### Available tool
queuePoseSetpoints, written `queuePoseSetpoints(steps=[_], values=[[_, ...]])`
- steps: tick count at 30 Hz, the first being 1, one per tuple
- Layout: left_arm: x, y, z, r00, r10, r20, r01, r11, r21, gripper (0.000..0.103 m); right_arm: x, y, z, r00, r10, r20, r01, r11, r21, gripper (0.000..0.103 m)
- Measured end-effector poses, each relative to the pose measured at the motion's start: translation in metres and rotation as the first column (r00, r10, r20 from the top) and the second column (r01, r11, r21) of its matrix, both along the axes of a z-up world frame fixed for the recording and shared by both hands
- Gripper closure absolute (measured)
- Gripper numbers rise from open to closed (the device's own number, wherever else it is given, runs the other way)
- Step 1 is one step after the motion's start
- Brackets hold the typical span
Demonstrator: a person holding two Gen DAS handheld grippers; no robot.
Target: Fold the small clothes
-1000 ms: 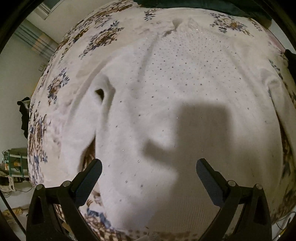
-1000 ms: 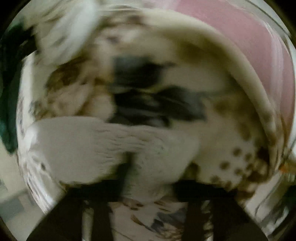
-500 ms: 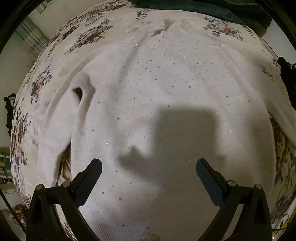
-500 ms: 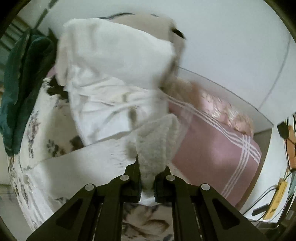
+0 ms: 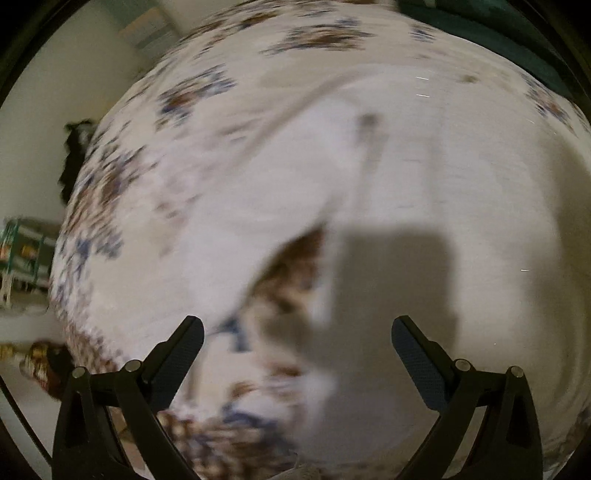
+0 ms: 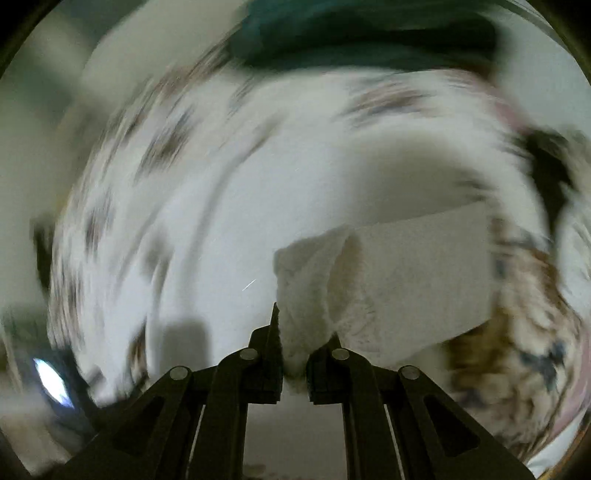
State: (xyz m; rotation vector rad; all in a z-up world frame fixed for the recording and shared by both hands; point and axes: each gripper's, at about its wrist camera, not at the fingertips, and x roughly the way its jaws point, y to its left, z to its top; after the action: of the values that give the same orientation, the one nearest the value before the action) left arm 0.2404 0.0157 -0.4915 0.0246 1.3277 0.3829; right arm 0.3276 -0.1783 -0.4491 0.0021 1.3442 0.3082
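Right gripper [image 6: 293, 345] clenched on a bunched fold of the white knit sweater [image 6: 314, 280], lifting that part w/ the rest trailing onto the bed. Left gripper [image 5: 297, 339] released, jaws wide apart, hovering over sweater body [image 5: 461, 206], which lies spread on the floral-print bedspread [image 5: 192, 99]. Dark green cloth [image 6: 354, 33] at bed's far edge. Both views motion-blurred.

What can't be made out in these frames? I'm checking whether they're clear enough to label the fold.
- Left wrist view: motion blur smears the white knit sweater and floral bedspread; its small dots are unreadable.
- Right wrist view: the sweater cuff vanishes between the right gripper fingers; grip depth hidden.
- Right view: the dark green cloth is blurred and cut by the top edge.
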Motion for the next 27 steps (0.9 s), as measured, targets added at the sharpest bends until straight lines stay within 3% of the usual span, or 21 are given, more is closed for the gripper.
queuePoseSetpoints(steps=[2,5,14,16,17,19,20,23,26,27], values=[[-0.017,0.031,0.006,0.999,0.038,0.002,-0.038,0.999,0.021,0.000,-0.034,0.070,-0.037,0.989,0.138,-0.058,-0.141,0.988,-0.069,0.094],[-0.038,0.068,0.008,0.998,0.064,-0.002,-0.064,0.997,0.047,0.000,-0.082,0.133,-0.089,0.959,0.240,-0.153,-0.262,0.954,-0.148,0.094],[-0.068,0.143,-0.007,0.991,0.136,-0.010,-0.136,0.990,0.029,0.000,-0.155,0.171,-0.130,0.924,0.284,-0.255,-0.340,0.917,-0.210,0.091],[-0.072,0.154,-0.009,0.989,0.149,-0.001,-0.149,0.989,-0.009,0.000,-0.153,0.159,-0.132,0.926,0.248,-0.283,-0.296,0.945,-0.141,0.082],[-0.075,0.162,-0.009,0.987,0.163,0.004,-0.163,0.986,-0.041,0.000,-0.148,0.149,-0.130,0.928,0.220,-0.300,-0.257,0.962,-0.091,0.066],[-0.079,0.179,-0.014,0.978,0.207,0.008,-0.205,0.970,-0.128,0.000,-0.143,0.121,-0.119,0.942,0.139,-0.305,-0.148,0.989,-0.007,0.045],[-0.081,0.189,-0.018,0.972,0.236,0.004,-0.232,0.956,-0.178,0.000,-0.140,0.105,-0.114,0.950,0.089,-0.299,-0.089,0.996,0.016,0.041],[-0.083,0.210,-0.043,0.953,0.298,-0.045,-0.295,0.891,-0.345,0.000,-0.135,0.062,-0.104,0.953,-0.054,-0.298,0.064,0.998,0.026,0.040],[-0.081,0.218,-0.076,0.935,0.338,-0.108,-0.349,0.823,-0.448,0.002,-0.124,0.016,-0.099,0.930,-0.197,-0.310,0.214,0.977,0.021,0.040],[-0.080,0.218,-0.082,0.934,0.340,-0.113,-0.352,0.812,-0.465,0.008,-0.117,-0.003,-0.096,0.918,-0.238,-0.316,0.254,0.967,0.009,0.040]])
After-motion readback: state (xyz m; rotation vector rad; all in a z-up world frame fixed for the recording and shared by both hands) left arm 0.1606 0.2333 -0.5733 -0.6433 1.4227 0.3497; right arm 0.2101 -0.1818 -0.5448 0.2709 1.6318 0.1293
